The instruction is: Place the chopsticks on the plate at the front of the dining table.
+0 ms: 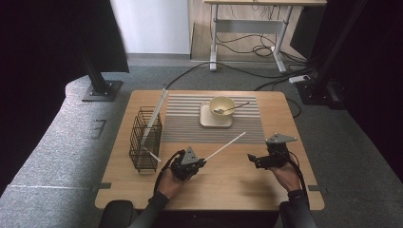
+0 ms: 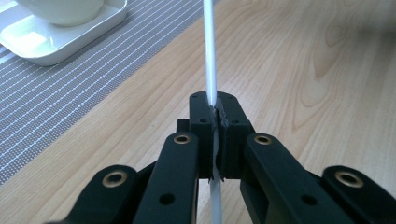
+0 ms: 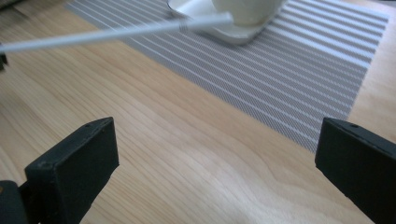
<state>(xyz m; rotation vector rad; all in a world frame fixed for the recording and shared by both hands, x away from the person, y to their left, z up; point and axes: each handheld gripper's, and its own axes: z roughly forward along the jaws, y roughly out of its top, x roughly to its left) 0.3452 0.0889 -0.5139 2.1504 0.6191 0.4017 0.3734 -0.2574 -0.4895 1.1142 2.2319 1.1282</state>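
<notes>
My left gripper (image 1: 202, 163) (image 2: 215, 105) hovers over the near middle of the wooden table (image 1: 228, 185), shut on a long thin white stick (image 1: 225, 146) (image 2: 209, 56). The stick slants up and right from the jaws, its far end over the striped placemat (image 1: 185, 126). In the right gripper view the stick (image 3: 116, 33) crosses the top, ahead of my right gripper (image 3: 219, 149). My right gripper (image 1: 252, 159) is low over the table's near right, open, with bare wood between its jaws.
A black wire basket (image 1: 145, 140) stands at the table's left with a long pale strip (image 1: 157, 114) and a short white stick (image 1: 153, 155) in it. On the placemat a cream bowl (image 1: 222, 105) with a spoon (image 1: 235, 107) sits on a square white plate (image 1: 209, 122).
</notes>
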